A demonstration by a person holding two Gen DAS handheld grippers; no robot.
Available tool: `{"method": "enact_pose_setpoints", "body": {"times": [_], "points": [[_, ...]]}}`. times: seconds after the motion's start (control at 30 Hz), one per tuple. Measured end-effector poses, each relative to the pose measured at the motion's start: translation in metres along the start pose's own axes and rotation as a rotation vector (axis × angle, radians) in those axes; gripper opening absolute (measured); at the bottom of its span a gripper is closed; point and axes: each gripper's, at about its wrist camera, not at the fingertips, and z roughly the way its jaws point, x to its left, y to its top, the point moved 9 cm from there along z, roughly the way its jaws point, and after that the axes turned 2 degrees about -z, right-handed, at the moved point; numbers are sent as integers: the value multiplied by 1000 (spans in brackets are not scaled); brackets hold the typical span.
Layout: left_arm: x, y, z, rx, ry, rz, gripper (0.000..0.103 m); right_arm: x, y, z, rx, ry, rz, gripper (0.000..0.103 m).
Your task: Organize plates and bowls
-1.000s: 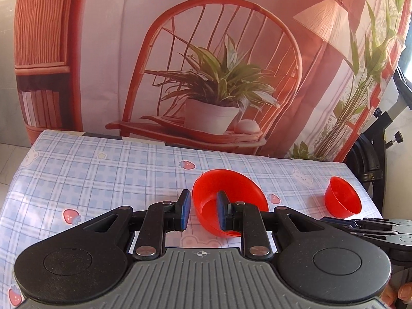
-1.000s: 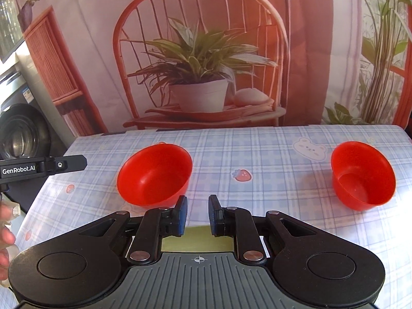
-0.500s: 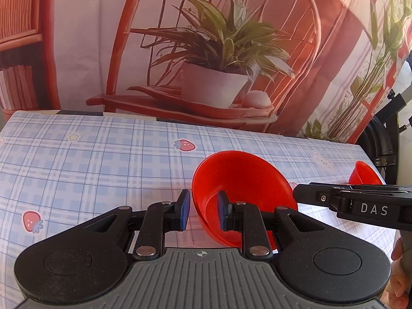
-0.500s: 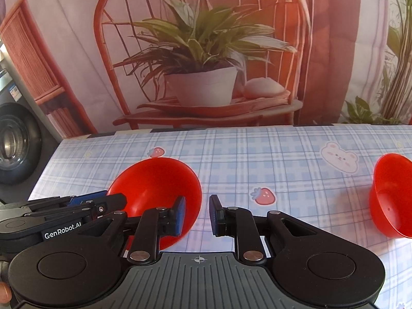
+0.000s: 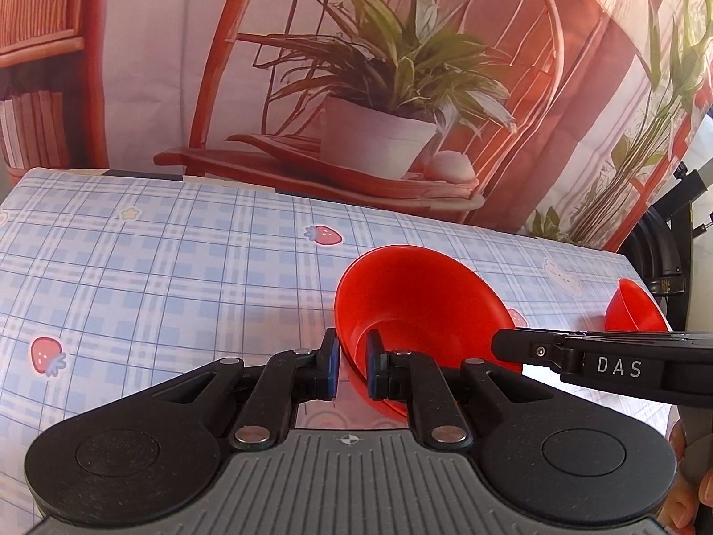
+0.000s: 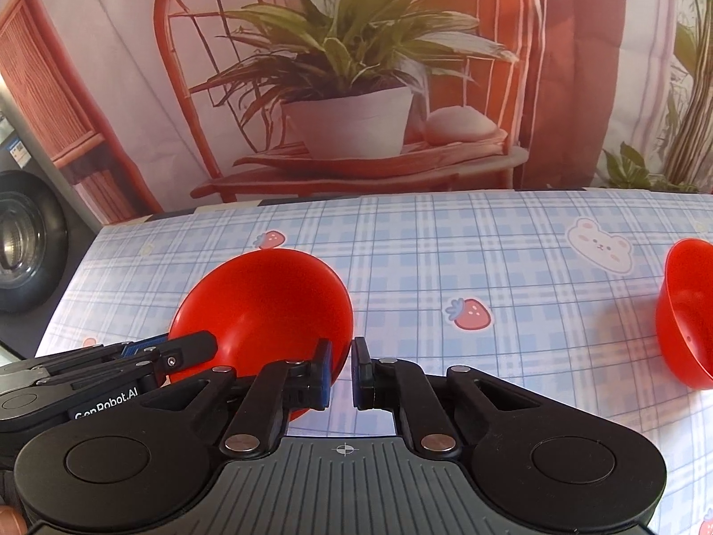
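tablecloth [image 5: 156,276]: blue plaid, strawberry and bear prints | backdrop [image 6: 579,67]: printed red chair, potted plant [image 6: 352,89], bookshelf | washing machine [image 6: 22,240]: round door, left edge of right wrist view

A glossy red plastic bowl [image 5: 414,298] stands on the worktop [image 5: 156,267], which is covered with a blue checked cloth printed with strawberries. It is round and deep, with a thin rim and a smooth, bare inside, and its open mouth faces up. Its near rim sits low in the left wrist view, left of centre in the right wrist view [image 6: 267,307]. A second red bowl [image 6: 688,312] of the same colour and sheen stands well apart from the first, close to the worktop's right edge, also mouth up; only part of it shows.
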Motion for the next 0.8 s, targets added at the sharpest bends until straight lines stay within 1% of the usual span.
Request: {"method": "enact_pose_setpoints", "body": {"times": [0.13,0.43,0.57,0.8], "points": [[-3,0,-13,-14,17,21,13,6,0,-11,-18,10,0,8],[-15,6,-52,-43,36,57,13,11,-1,-50,-75,59,44,8],[-24,7,-67,-50,41,76,13,9,-5,-68,-101,74,56,8],[-45,-2,-90,-57,36,98,13,-1,-14,-100,-147,84,68,7]]}}
